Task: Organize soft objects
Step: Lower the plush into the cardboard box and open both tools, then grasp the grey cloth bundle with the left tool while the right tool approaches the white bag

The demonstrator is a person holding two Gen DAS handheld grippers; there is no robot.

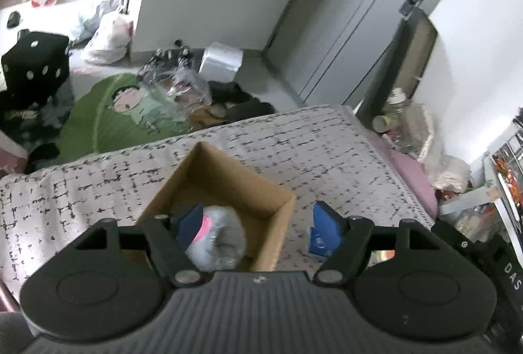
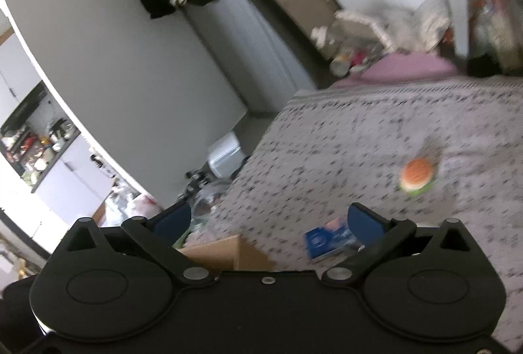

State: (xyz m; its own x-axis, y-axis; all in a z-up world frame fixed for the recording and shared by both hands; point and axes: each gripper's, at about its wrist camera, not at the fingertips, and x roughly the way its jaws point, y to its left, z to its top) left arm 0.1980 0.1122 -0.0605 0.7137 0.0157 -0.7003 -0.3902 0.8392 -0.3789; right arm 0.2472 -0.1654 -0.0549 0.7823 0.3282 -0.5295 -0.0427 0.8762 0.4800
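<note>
A: Where's the soft stuff relative to the cardboard box (image 1: 228, 190)?

B: A grey plush (image 1: 217, 238) with a pink patch lies inside it, on the bed (image 1: 327, 141). The burger toy (image 2: 417, 178), blurry, lies on the bed well apart from the box.

A: And the tongs?

B: Left tongs (image 1: 258, 228) spread wide over the box, holding nothing. Right tongs (image 2: 274, 220) open too, empty, with a blue booklet (image 2: 330, 243) beside the box.
</note>
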